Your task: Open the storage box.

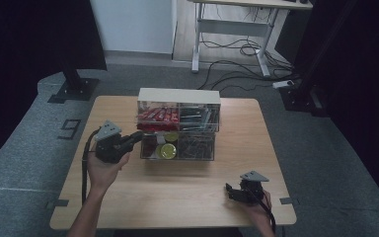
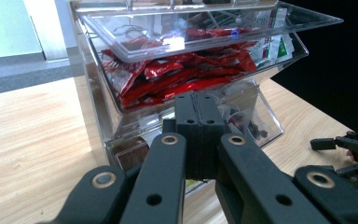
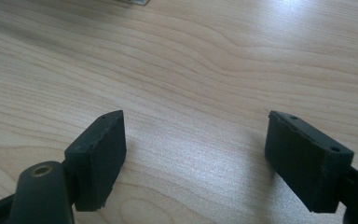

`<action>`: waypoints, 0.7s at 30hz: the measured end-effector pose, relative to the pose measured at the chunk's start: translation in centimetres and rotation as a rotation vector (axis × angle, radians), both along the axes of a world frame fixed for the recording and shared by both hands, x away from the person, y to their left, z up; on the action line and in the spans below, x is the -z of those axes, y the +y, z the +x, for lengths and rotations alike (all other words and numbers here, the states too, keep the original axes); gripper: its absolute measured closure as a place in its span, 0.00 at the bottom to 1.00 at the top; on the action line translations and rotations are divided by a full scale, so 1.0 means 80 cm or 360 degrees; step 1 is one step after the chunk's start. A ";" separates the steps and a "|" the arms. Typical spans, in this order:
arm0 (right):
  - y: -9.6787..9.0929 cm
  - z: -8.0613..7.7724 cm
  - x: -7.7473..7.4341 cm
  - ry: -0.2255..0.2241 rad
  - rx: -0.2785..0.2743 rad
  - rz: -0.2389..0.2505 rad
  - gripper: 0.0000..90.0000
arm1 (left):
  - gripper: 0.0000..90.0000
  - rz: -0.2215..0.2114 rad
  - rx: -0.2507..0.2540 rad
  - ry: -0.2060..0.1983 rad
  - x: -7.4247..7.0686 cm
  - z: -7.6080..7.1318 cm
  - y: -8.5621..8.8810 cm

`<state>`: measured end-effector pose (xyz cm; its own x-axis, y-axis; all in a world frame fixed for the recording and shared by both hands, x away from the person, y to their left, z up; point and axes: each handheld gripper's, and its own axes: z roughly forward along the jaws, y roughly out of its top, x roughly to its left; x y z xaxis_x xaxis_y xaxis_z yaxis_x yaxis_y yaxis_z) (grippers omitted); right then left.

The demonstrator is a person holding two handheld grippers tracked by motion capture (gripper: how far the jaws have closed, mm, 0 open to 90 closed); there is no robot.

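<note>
- Organizer (image 1: 179,129): clear, 2 tiers, standing at the middle of the bench (image 1: 187,197); its long axis runs left to right across the bench, the open fronts facing the person.
- Upper tier: red packets (image 2: 177,79) fill the left compartment, with white and green sachets (image 2: 272,44) in the compartment beside it. A clear lid (image 2: 205,23) is tilted over this tier.
- Lower tier: dark items and a yellow-lidded tub (image 1: 168,150); contents are too small to name further.
- Left gripper (image 1: 137,137): fingers (image 2: 199,135) pressed together, nothing between them. The tips sit just at the organizer's left front corner, about level with the join of the 2 tiers. In the left gripper view, the red packets lie above and just beyond the fingertips. Whether the tips touch the wall, I cannot tell.
- Right gripper (image 1: 228,190): fingers (image 3: 100,156) set wide, holding nothing, low over bare bench at the near right corner, well apart from the organizer.
- Judgement: the left hand is plainly the nearer. Any reach into the packet compartment turns on raising the closed fingers up and forward under the lid's edge, then parting them. The right hand plays no part at present.
</note>
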<state>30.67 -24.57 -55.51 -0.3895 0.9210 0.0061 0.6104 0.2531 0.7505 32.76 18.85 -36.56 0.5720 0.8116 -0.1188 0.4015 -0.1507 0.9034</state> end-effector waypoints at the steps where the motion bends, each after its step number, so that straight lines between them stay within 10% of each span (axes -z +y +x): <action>1: 0.000 0.000 0.000 0.0000 0.0000 0.0000 0.23 | 1.00 -0.0004 0.0001 0.0000 -0.001 0.001 -0.001; 21: 0.000 0.000 0.000 0.0002 0.0000 0.0001 0.23 | 1.00 0.0007 0.0008 0.0001 -0.009 0.023 -0.014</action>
